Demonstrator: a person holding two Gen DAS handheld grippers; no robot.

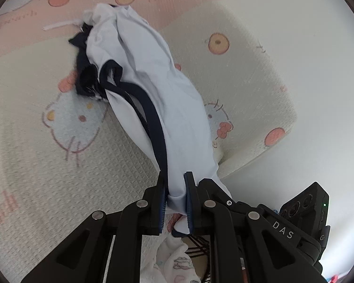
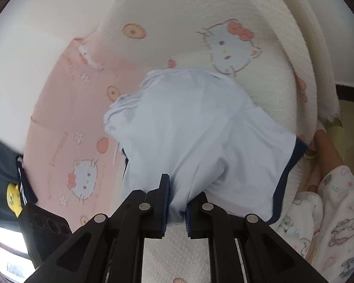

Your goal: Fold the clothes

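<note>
A pale blue garment with dark navy trim hangs in a bunched strip away from my left gripper, which is shut on one edge of the cloth. Its far end rests crumpled on the cartoon-cat blanket. In the right wrist view the same pale blue garment spreads wider, with its navy hem at the right. My right gripper is shut on a fold of it, the cloth pinched between both pads.
The cream and pink blanket covers the surface under the garment, and its frayed edge falls off at the right. A person's arm in a patterned white sleeve is at lower right. A dark garment with a yellow patch lies at left.
</note>
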